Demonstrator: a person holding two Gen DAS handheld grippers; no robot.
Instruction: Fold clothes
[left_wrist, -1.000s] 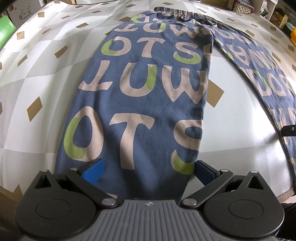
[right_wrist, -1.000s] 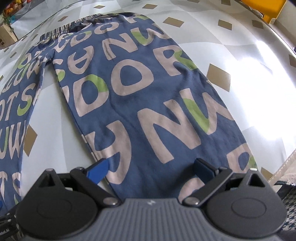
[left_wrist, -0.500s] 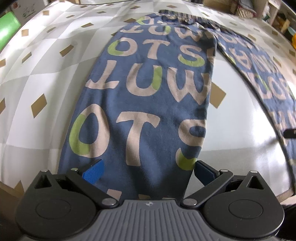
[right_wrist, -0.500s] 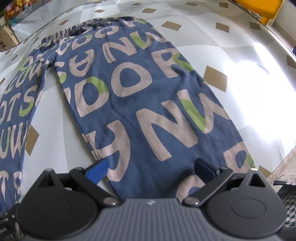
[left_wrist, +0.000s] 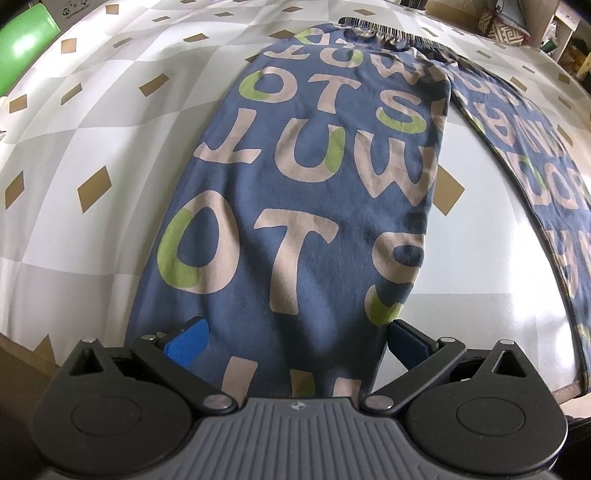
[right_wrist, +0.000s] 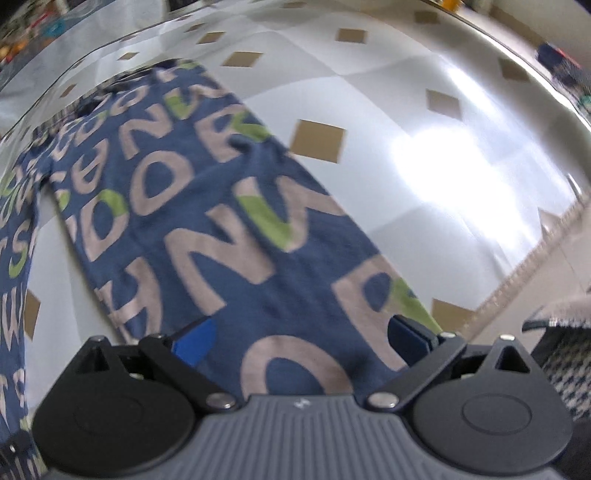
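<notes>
Claws come first: the left claw (left_wrist: 297, 343) stands released, its blue pads spread over the cuff end of the left trouser leg (left_wrist: 306, 206), and the right claw (right_wrist: 301, 341) is likewise released above the right trouser leg (right_wrist: 207, 229), gripping nothing. The printed blue trousers (left_wrist: 332, 147) lie flat and face up on the table (left_wrist: 92, 129), legs splayed apart in a V, with the elastic waistband (left_wrist: 384, 35) at the far end. The step in hand looks like taking hold of both cuffs. To do it well, each claw should probably drop low enough to pinch both layers of fabric near the hem, close evenly, then lift together so the legs carry over without twisting. The right wrist view is blurred, so fine detail there cannot be told. The table wears a glossy grey-and-white checked cover with brown diamonds; glare (right_wrist: 454, 173) washes the right side. A green object (left_wrist: 26, 48) and cluttered shelving (left_wrist: 554, 37) edge the room.
</notes>
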